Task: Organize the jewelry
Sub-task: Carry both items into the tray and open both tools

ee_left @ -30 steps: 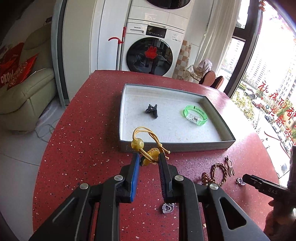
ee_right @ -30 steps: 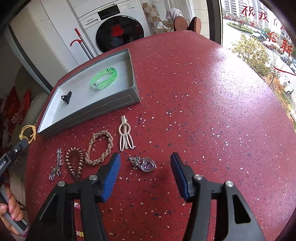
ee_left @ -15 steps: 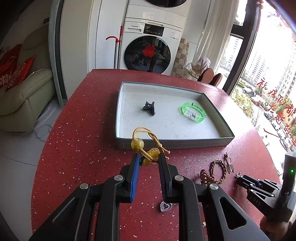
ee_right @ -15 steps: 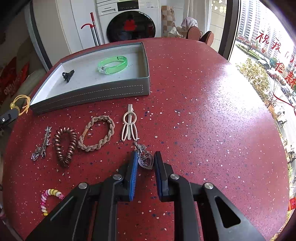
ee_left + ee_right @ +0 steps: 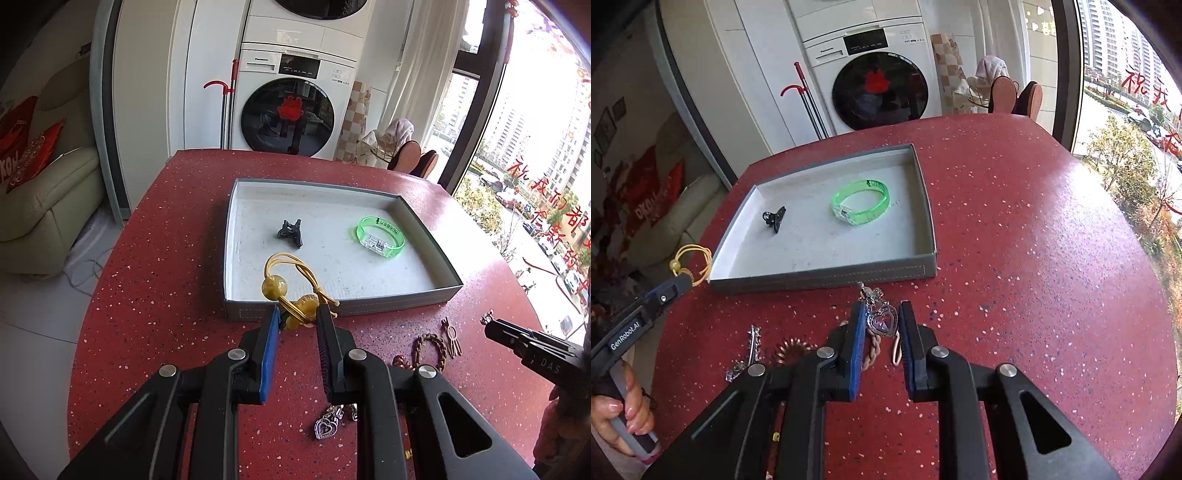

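Both tools were clenched on jewelry above the red speckled desk [image 5: 147,258]. Left tool [image 5: 297,317] gripped a yellow beaded hair tie [image 5: 291,291] between its pads, the cord loop and one round bead standing up ahead of the tips, just short of the near wall of the grey tray [image 5: 343,306]. Beyond that tool, inside the tray, lay a black hair claw [image 5: 290,232] toward the left and a green translucent bracelet [image 5: 380,238] toward the right, well apart from each other. Below the left tool, near its right finger, a silver heart charm [image 5: 325,426] rested on the desk. Right tool [image 5: 881,321] pinched a silver heart pendant [image 5: 882,319] between its pads, with the pendant's ornate top sticking out past the tips, close to the tray's near wall. Under and behind that tool's left finger lay a braided tan bracelet [image 5: 871,350], and further left a coiled brown hair tie [image 5: 790,349] and a silver hair clip [image 5: 750,350] lay on the desk. A pale clip [image 5: 895,350] showed between the right tool's fingers. At the left edge of the right view, a hand [image 5: 624,413] held the other tool's handle.
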`<action>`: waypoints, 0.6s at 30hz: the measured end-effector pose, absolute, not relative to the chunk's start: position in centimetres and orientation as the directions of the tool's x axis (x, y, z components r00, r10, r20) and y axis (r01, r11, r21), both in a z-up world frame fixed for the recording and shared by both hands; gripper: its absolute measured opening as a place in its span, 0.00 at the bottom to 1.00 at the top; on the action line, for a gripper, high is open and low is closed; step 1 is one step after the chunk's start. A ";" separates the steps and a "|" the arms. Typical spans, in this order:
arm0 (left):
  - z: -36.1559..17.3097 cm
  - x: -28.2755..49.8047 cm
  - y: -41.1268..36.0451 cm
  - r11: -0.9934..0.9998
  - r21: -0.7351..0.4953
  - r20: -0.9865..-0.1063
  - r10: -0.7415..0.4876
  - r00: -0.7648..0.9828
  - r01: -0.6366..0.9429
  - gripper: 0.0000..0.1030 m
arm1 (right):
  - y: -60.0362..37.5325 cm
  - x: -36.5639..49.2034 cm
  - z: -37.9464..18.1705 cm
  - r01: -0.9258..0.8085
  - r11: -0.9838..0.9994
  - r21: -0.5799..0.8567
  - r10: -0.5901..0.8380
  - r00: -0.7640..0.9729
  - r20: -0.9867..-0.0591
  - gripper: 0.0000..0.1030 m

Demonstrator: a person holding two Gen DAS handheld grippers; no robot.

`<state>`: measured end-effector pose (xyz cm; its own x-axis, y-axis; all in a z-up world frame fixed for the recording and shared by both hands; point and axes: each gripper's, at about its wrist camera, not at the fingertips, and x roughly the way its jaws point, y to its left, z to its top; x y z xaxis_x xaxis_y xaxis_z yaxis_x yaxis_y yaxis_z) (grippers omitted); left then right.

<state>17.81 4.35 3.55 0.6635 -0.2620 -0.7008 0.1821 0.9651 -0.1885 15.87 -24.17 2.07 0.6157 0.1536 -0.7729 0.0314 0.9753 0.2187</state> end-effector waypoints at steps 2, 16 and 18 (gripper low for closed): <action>3.8 18.6 4.0 0.964 -0.190 -0.701 -0.268 0.661 0.189 0.37 | -23.5 17.5 2.7 0.006 0.975 0.220 0.169 0.621 -0.766 0.19; 1.3 27.1 1.7 0.950 -0.188 -0.787 -0.299 0.540 0.251 0.37 | -21.9 27.9 -1.0 -0.004 0.957 0.290 0.253 0.501 -0.827 0.19; 0.6 28.0 1.4 0.946 -0.192 -0.805 -0.304 0.509 0.261 0.37 | -21.4 28.6 -1.9 -0.012 0.962 0.273 0.245 0.480 -0.842 0.19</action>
